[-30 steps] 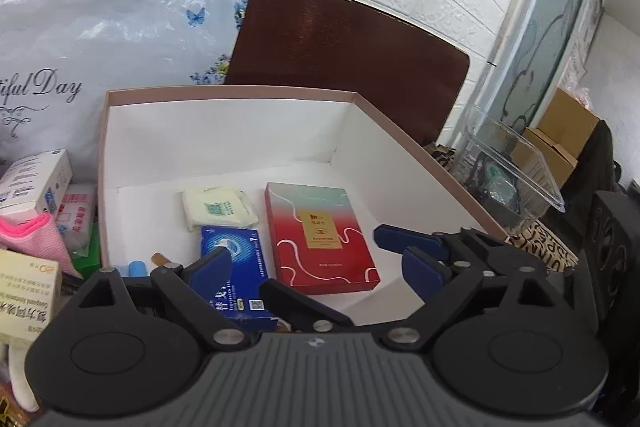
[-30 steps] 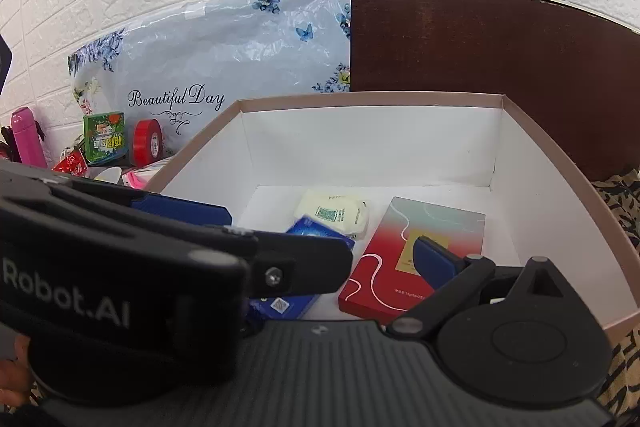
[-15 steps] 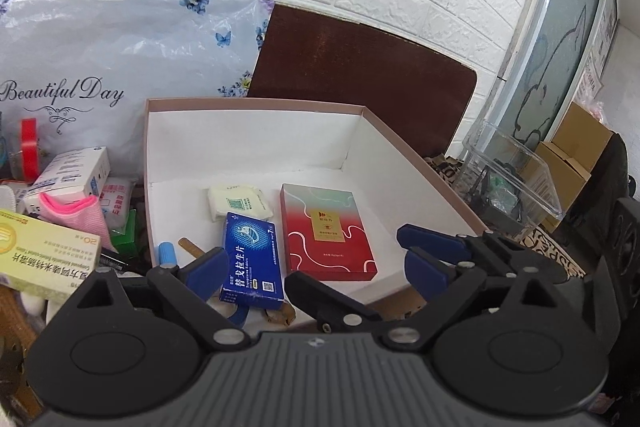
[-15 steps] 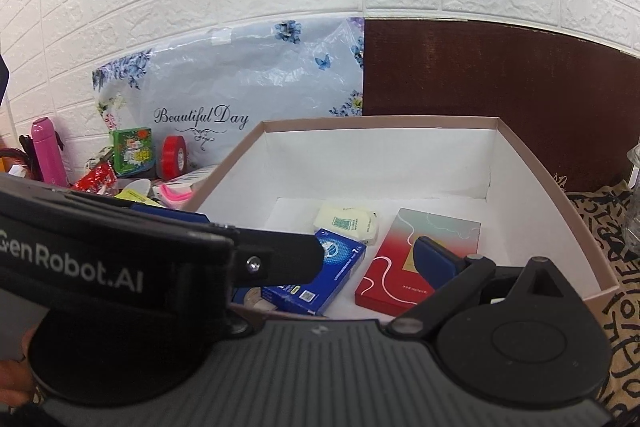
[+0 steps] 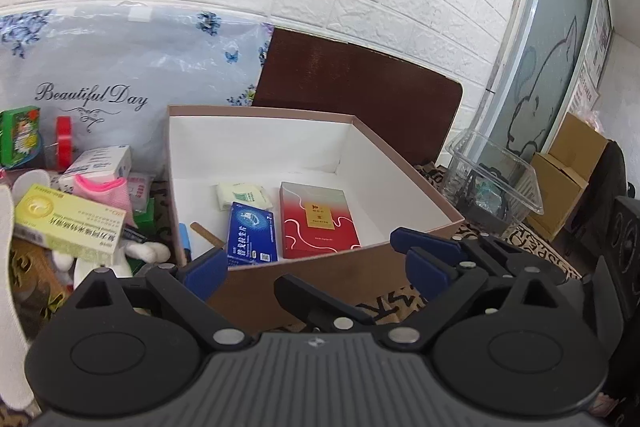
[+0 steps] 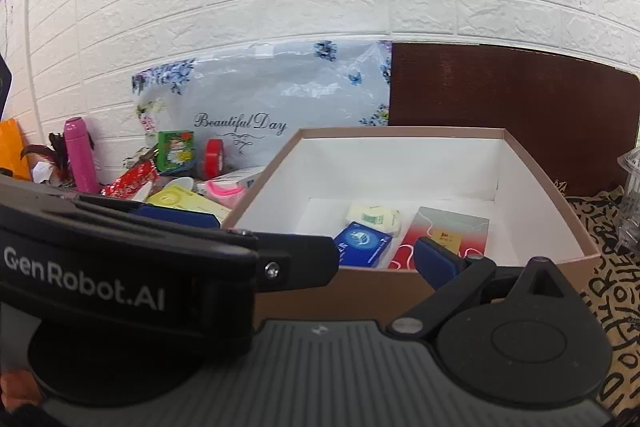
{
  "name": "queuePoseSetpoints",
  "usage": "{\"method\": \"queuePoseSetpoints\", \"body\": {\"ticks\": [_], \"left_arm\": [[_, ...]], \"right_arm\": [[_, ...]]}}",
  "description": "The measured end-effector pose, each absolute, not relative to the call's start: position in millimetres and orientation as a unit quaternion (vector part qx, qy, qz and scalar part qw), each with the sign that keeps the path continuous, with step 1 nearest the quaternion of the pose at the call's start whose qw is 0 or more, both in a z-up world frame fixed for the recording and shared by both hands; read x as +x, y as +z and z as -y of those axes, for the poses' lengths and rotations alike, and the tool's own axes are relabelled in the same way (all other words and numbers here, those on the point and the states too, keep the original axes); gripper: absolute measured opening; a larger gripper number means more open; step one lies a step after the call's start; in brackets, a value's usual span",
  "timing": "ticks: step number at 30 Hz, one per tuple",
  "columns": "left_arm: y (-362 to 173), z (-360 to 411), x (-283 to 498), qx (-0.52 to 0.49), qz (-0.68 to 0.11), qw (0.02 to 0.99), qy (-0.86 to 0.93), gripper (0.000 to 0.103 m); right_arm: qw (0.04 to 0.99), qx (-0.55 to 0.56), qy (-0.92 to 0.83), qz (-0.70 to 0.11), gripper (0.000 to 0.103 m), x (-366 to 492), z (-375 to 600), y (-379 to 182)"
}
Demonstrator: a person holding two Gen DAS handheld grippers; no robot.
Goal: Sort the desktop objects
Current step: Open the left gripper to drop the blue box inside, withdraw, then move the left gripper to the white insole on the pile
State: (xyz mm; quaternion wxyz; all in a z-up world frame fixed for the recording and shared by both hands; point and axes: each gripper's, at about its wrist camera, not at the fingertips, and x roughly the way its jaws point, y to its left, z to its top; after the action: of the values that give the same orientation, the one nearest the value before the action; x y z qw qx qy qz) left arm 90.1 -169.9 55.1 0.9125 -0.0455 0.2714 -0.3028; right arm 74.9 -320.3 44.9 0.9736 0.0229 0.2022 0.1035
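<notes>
A brown box with a white inside (image 5: 352, 163) (image 6: 532, 187) holds a red packet (image 5: 316, 223) (image 6: 452, 231), a blue medicine box (image 5: 251, 235) (image 6: 362, 241), a pale tissue pack (image 5: 242, 194) (image 6: 374, 217) and a wooden stick (image 5: 206, 233). My left gripper (image 5: 316, 269) is open and empty, in front of the box's near wall. My right gripper (image 6: 320, 263) sits just to its right, also open. Only its right fingertip pad (image 6: 436, 263) shows, since the left gripper's body (image 6: 120, 267) hides the other. One finger (image 5: 424, 246) of the right gripper shows in the left wrist view.
Left of the box lies clutter: a yellow-green medicine box (image 5: 68, 223), a white carton (image 5: 100, 163), a pink cloth item (image 5: 106, 187), a green box (image 6: 175, 151), red tape (image 6: 213, 163), a pink bottle (image 6: 80, 155). A clear plastic tub (image 5: 496, 179) stands right. A brick wall is behind.
Both grippers have drawn back and up from over the box. Its near outer wall now shows, and more clutter at left has come into view. Jaws stayed open.
</notes>
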Motion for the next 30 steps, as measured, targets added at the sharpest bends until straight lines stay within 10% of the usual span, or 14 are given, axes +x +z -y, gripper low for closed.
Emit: {"method": "queuePoseSetpoints", "body": {"ticks": [30], "left_arm": [[12.5, -3.6, 40.7, -0.154, -0.265, 0.946, -0.103, 0.1]], "right_arm": [[0.947, -0.041, 0.247, -0.2, 0.099, 29.4, 186.1, 8.1]]}}
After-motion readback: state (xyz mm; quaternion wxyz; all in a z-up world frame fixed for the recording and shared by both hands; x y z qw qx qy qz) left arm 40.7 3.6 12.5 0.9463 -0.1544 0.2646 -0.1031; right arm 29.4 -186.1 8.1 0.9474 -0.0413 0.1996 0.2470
